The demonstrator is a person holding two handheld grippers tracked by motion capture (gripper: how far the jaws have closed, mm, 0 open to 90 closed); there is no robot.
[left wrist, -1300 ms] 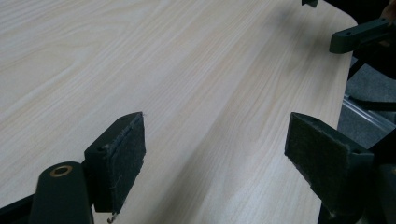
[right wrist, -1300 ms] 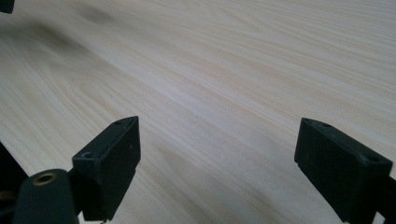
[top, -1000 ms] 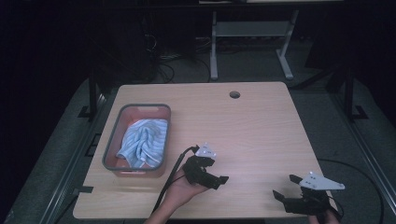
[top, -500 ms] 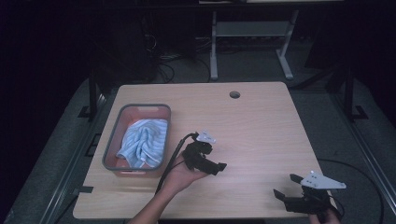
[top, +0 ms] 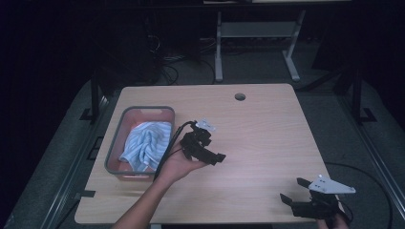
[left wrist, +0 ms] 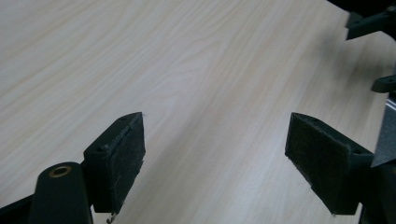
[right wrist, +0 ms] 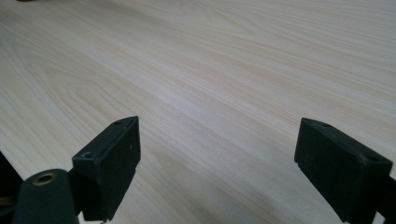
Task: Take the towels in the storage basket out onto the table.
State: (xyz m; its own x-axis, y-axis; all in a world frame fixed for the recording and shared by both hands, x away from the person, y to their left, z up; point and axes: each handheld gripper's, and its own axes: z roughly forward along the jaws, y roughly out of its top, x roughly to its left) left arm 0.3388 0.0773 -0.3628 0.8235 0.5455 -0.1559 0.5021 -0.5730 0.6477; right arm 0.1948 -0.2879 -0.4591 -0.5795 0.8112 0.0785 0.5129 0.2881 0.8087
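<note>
Towel [top: 143, 145] looks soft, floppy, best pinched at a raised fold; both grippers [top: 203, 148] [top: 298, 193] are held wide apart, nothing grasped.

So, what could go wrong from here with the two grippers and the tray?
The left gripper is open beside the grey-rimmed plastic tray, and its black cable trails along the rim; it might snag there. The blue striped cloth is bunched, so a grasp may lift only one fold. The right gripper hangs near the table's front edge.
</note>
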